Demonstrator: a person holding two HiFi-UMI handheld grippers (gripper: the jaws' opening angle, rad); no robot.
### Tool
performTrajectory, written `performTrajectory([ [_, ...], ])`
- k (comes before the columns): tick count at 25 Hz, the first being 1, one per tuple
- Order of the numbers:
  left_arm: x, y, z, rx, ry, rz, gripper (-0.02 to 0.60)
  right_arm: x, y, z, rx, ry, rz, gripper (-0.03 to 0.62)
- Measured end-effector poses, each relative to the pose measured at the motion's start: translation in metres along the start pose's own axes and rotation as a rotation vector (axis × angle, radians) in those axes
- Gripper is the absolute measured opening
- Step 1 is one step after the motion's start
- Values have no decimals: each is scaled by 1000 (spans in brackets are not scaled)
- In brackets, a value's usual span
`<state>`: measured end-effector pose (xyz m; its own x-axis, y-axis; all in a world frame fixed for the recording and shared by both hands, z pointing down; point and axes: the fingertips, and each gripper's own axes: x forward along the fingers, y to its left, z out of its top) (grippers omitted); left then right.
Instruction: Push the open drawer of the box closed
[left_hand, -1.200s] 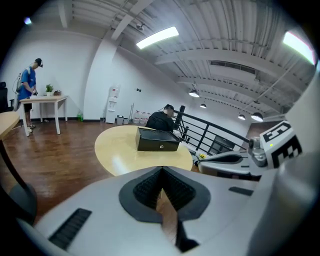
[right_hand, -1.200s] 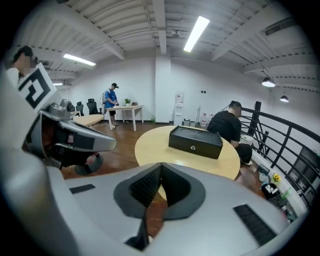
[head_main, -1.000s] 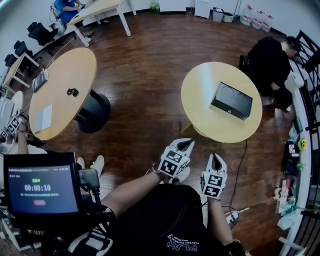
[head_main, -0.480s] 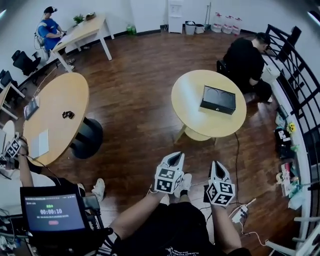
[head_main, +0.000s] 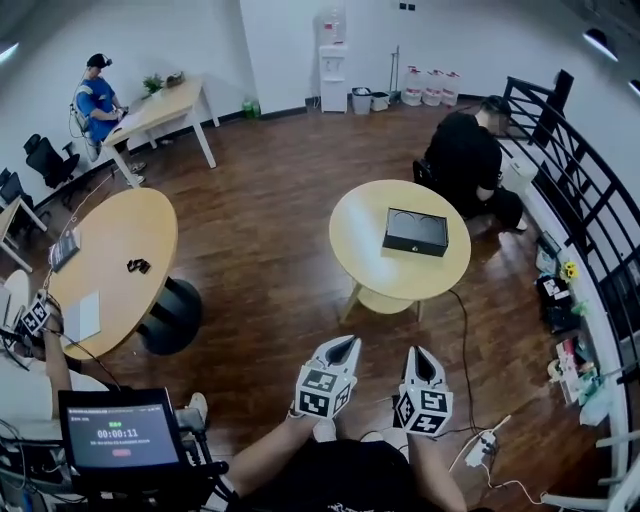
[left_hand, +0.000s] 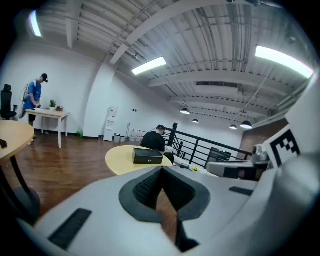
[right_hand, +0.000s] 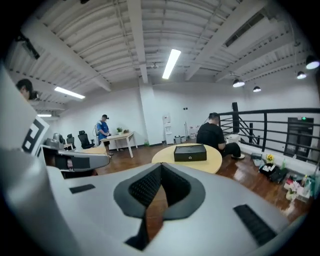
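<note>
A black box (head_main: 415, 231) lies on a round yellow table (head_main: 365, 255) some way ahead of me across the wooden floor. At this distance I cannot tell how its drawer stands. The left gripper view shows the box (left_hand: 147, 156) beyond the jaws, and so does the right gripper view, with the box (right_hand: 190, 152) facing me. My left gripper (head_main: 345, 343) and right gripper (head_main: 416, 352) are held side by side low in front of my body, far short of the table. Both are shut with nothing between the jaws.
A person in black (head_main: 465, 155) sits just behind the round table. A bigger round table (head_main: 110, 255) stands at the left, a black railing (head_main: 590, 230) runs along the right. A monitor (head_main: 120, 435) is at lower left; a power strip (head_main: 478, 450) lies on the floor.
The head view has tilted up, so more of the far wall shows and the round table sits nearer the middle. Both grippers now appear lower in the frame, still shut.
</note>
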<state>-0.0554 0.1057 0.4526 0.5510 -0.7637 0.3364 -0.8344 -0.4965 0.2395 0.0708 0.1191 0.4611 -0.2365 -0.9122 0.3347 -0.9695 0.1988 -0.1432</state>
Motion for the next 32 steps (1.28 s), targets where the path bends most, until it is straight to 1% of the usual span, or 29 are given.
performTrajectory([
  [2,-4,3,-2,7,0,38,0,-4,7,4,-68,-8,11,6],
  [4,-4,10,2,12,-9,61,0,1,14,6,-107,-13,28,6],
  [6,-2,12,9,15,-23,66,0,3,17,8,-123,-20,41,6],
  [9,1,4,7,24,-15,68,0,2,17,6,-146,-14,58,6],
  [14,13,-4,11,44,-24,49,0,13,12,12,-174,-17,53,6],
  [16,14,-9,8,60,-18,42,0,7,12,16,-178,-50,65,6],
  [18,14,-13,5,86,-10,39,0,-4,13,24,-178,-106,79,6],
  [20,15,-19,7,96,-3,47,0,-10,9,29,-179,-131,77,6],
  [25,11,-10,4,90,4,65,0,-7,18,15,-182,-103,87,5],
  [29,4,-34,2,94,10,80,0,-28,12,13,-182,-113,109,5],
  [32,2,-32,3,93,4,85,0,-27,13,17,-191,-126,101,5],
])
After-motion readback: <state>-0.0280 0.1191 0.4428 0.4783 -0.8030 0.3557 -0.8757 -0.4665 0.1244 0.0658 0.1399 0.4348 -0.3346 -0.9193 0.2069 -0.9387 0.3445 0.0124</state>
